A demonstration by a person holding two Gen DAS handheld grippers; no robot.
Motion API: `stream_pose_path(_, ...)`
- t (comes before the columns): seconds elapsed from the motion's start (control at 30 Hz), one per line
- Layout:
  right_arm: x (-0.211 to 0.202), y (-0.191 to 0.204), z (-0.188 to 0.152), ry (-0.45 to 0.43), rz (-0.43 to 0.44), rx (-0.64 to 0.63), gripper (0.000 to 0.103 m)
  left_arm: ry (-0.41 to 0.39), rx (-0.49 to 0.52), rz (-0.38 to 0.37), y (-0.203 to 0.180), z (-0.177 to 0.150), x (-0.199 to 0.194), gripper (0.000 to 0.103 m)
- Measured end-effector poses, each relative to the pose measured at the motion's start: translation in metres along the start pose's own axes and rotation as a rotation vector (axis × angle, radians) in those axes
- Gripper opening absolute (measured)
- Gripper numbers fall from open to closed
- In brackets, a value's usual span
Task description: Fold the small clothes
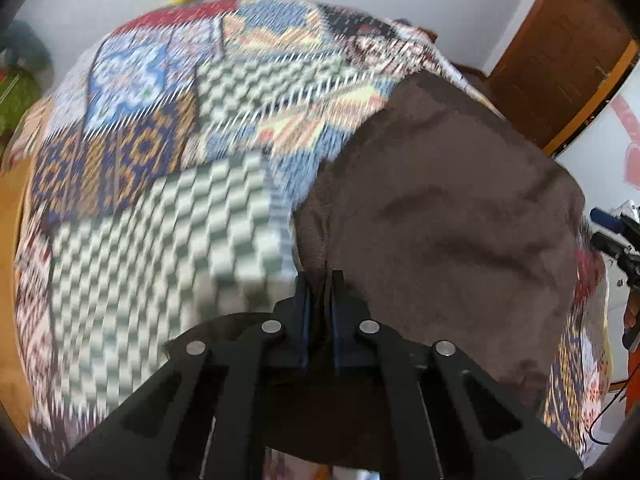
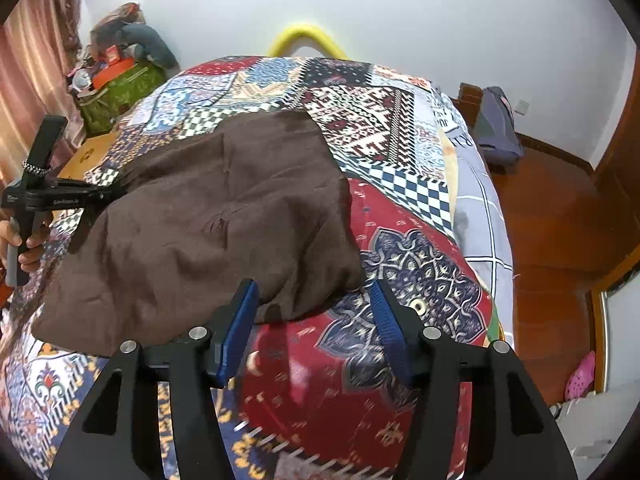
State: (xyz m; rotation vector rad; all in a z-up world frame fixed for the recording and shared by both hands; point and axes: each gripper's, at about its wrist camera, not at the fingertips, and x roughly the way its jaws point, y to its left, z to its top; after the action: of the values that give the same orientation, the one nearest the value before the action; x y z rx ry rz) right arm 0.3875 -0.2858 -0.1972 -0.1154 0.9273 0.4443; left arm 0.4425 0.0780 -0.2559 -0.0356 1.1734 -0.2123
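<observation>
A brown garment (image 2: 224, 208) lies spread on a patchwork bedspread (image 2: 400, 240), creased and roughly flat. In the left wrist view, which is blurred, my left gripper (image 1: 320, 280) is shut on the near left edge of the brown garment (image 1: 440, 208), with a pinch of cloth between the pads. The right wrist view shows that same left gripper (image 2: 100, 196) at the garment's left edge, held by a hand (image 2: 24, 248). My right gripper (image 2: 313, 286) stands open over the garment's near right corner. Its blue pads (image 2: 244, 320) are spread apart and grip nothing.
The bed drops off to a wooden floor (image 2: 552, 216) on the right, with a pink shoe (image 2: 580, 376) and a dark bag (image 2: 496, 128) by the wall. A yellow arc (image 2: 306, 38) stands behind the bed's far end. Bags and clutter (image 2: 120, 84) pile up at the back left.
</observation>
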Motion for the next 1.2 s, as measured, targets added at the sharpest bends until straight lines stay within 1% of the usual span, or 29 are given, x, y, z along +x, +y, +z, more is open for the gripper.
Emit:
stream_pose_path(0.1,-0.008,0.013,-0.008,0.001,0.045,0.002,0.054,0.049,-0.011,0.062,0.000,-0.033,-0.015,0.007)
stream_pose_path(0.17,-0.012,0.023,-0.015,0.007,0.071,0.000,0.054,0.081,-0.021,0.071,-0.003,-0.057,-0.027,0.007)
stream_pose_path(0.23,-0.015,0.036,-0.024,0.020,0.119,0.010,0.054,0.107,-0.026,0.067,-0.007,-0.076,-0.036,0.006)
stream_pose_path(0.3,-0.014,0.050,-0.034,0.042,0.176,0.024,0.054,0.099,-0.011,0.084,-0.015,-0.092,-0.048,0.006)
stream_pose_path(0.37,-0.009,0.065,-0.043,0.073,0.217,0.026,0.054,0.063,0.017,0.134,-0.022,-0.099,-0.060,0.006)
stream_pose_path(0.43,-0.003,0.078,-0.051,0.099,0.242,0.025,0.054,0.041,0.028,0.154,-0.025,-0.096,-0.064,0.006)
stream_pose_path(0.5,0.002,0.086,-0.055,0.110,0.245,0.013,0.054,0.023,0.053,0.199,-0.028,-0.089,-0.066,0.007)
stream_pose_path(0.53,0.003,0.089,-0.055,0.108,0.238,0.005,0.054,0.017,0.070,0.221,-0.029,-0.084,-0.065,0.009)
stream_pose_path(0.57,0.003,0.090,-0.052,0.101,0.235,0.001,0.054,0.021,0.082,0.232,-0.028,-0.080,-0.063,0.015)
stream_pose_path(0.6,0.002,0.088,-0.049,0.095,0.234,-0.002,0.054,0.023,0.084,0.243,-0.026,-0.075,-0.061,0.025)
stream_pose_path(0.63,0.001,0.085,-0.040,0.081,0.230,-0.003,0.054,0.020,0.076,0.248,-0.022,-0.072,-0.060,0.031)
stream_pose_path(0.67,-0.001,0.083,-0.035,0.070,0.225,-0.006,0.054,0.013,0.067,0.240,-0.019,-0.070,-0.060,0.043)
stream_pose_path(0.7,-0.002,0.080,-0.024,0.052,0.216,-0.012,0.054,-0.001,0.058,0.228,-0.013,-0.068,-0.060,0.053)
stream_pose_path(0.73,-0.003,0.078,-0.015,0.038,0.208,-0.019,0.054,-0.018,0.047,0.222,-0.009,-0.067,-0.062,0.056)
stream_pose_path(0.77,-0.001,0.075,-0.004,0.024,0.194,-0.029,0.054,-0.043,0.033,0.220,-0.003,-0.067,-0.066,0.059)
stream_pose_path(0.83,0.009,0.069,0.027,0.001,0.149,-0.061,0.054,-0.062,0.019,0.206,0.007,-0.066,-0.065,0.059)
stream_pose_path(0.9,0.021,0.068,0.050,-0.007,0.137,-0.076,0.054,-0.071,0.009,0.197,0.016,-0.068,-0.064,0.060)
stream_pose_path(0.97,0.039,0.067,0.071,0.004,0.132,-0.095,0.054,-0.066,-0.004,0.189,0.025,-0.073,-0.061,0.060)
stream_pose_path(1.0,0.053,0.068,0.083,0.013,0.122,-0.113,0.054,-0.053,-0.018,0.174,0.032,-0.077,-0.059,0.060)
stream_pose_path(1.1,0.093,0.072,0.102,0.061,0.097,-0.144,0.054,-0.011,-0.057,0.130,0.046,-0.092,-0.050,0.060)
stream_pose_path(1.13,0.106,0.073,0.106,0.078,0.087,-0.152,0.053,0.001,-0.063,0.121,0.049,-0.098,-0.047,0.060)
stream_pose_path(1.17,0.113,0.075,0.106,0.088,0.079,-0.159,0.050,0.013,-0.073,0.106,0.053,-0.105,-0.044,0.061)
stream_pose_path(1.2,0.121,0.078,0.107,0.101,0.075,-0.166,0.044,0.009,-0.082,0.091,0.054,-0.110,-0.043,0.062)
